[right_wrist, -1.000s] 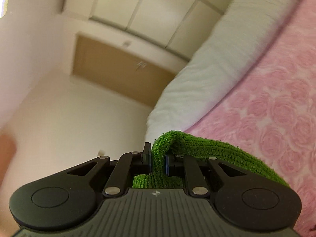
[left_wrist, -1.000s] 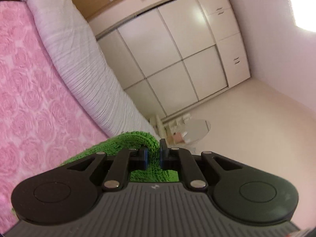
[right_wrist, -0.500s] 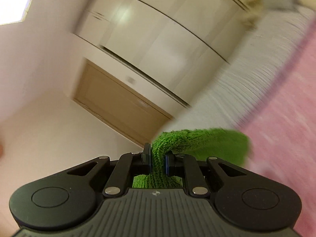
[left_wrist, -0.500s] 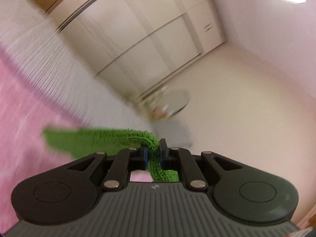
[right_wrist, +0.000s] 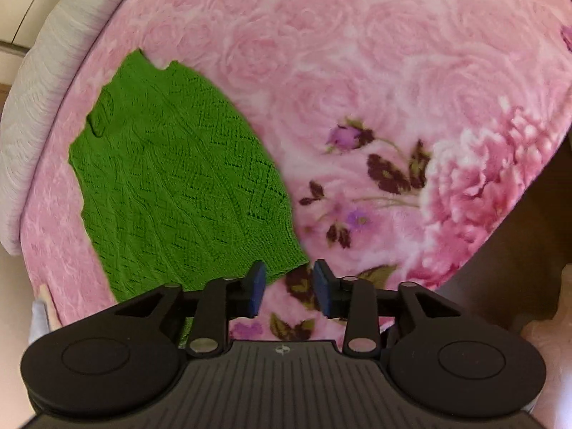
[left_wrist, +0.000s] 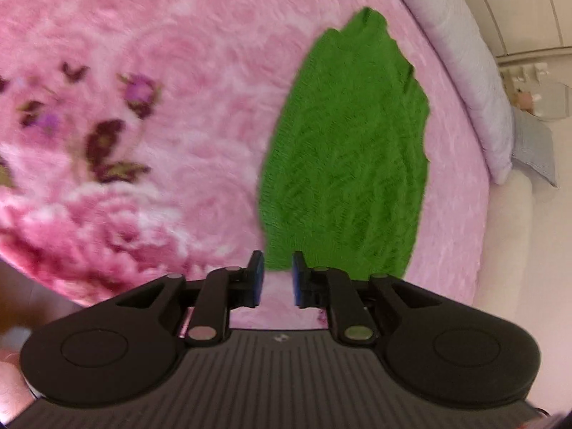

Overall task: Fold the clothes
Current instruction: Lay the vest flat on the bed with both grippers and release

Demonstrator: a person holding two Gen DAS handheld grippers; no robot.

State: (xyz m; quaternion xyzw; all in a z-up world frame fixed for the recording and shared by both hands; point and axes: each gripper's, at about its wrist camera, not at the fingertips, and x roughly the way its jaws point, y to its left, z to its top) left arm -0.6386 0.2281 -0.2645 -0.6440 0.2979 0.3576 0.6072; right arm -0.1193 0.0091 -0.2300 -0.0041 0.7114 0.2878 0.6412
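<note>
Green knit garment point(left_wrist: 345, 150) lies flat on the pink floral blanket point(left_wrist: 178, 35); left gripper point(left_wrist: 275, 279) and right gripper point(right_wrist: 287, 286) hang parted, empty, above its near edge; likely between folds.

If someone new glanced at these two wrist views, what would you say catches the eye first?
The bright green knitted garment stands out, lying flat on the pink rose-patterned blanket, near the white bedding along the edge. Next come the dark printed flowers beside it, and the left gripper and right gripper, both open and empty just short of the garment's near edge.
</note>
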